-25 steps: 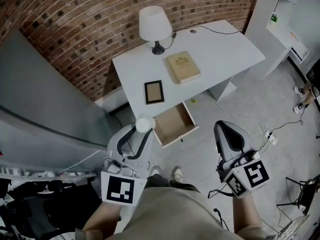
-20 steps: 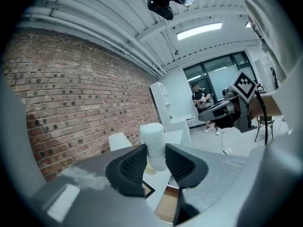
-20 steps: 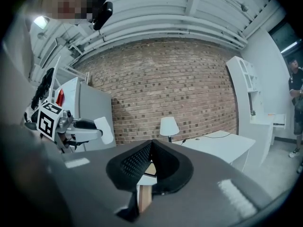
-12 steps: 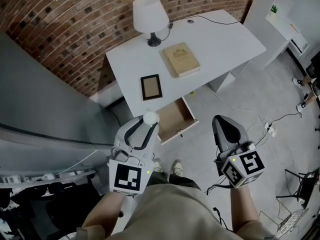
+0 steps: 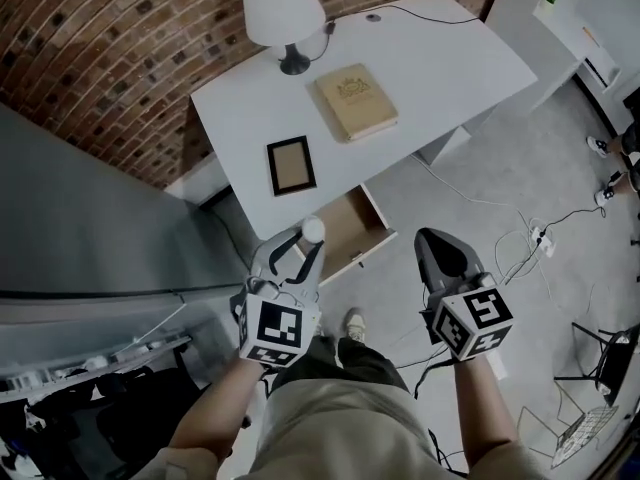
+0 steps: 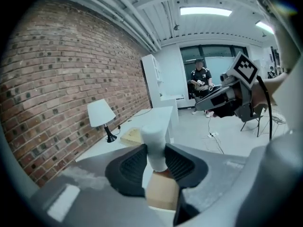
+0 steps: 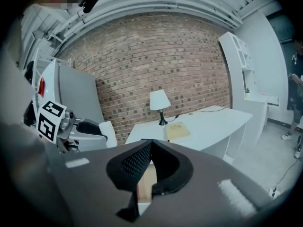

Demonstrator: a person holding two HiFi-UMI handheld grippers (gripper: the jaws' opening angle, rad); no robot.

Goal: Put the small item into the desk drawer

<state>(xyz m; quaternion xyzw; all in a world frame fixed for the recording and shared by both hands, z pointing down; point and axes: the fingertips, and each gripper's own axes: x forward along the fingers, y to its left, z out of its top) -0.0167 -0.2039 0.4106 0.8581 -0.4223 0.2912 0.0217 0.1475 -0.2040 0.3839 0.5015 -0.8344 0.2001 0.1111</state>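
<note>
On the counter (image 5: pixel 440 58), the lamp (image 5: pixel 283 8) stands at 11 o'clock, the book (image 5: pixel 356 101) at its 5 o'clock, and the picture frame (image 5: pixel 291 165) at the book's 8 o'clock. The open drawer (image 5: pixel 352 226) juts out at the frame's 5 o'clock. The small item (image 5: pixel 313 229), between the left gripper's (image 5: pixel 300 246) jaws, is over the drawer's 9 o'clock edge.

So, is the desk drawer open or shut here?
Open: the drawer is pulled out from under the desk, its wooden inside showing in the head view.

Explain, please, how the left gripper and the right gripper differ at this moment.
The left gripper clamps a small white item; the right gripper holds nothing. The left gripper's jaws stand apart around it; the right gripper's jaws are together. Both hang near the open drawer.
</note>
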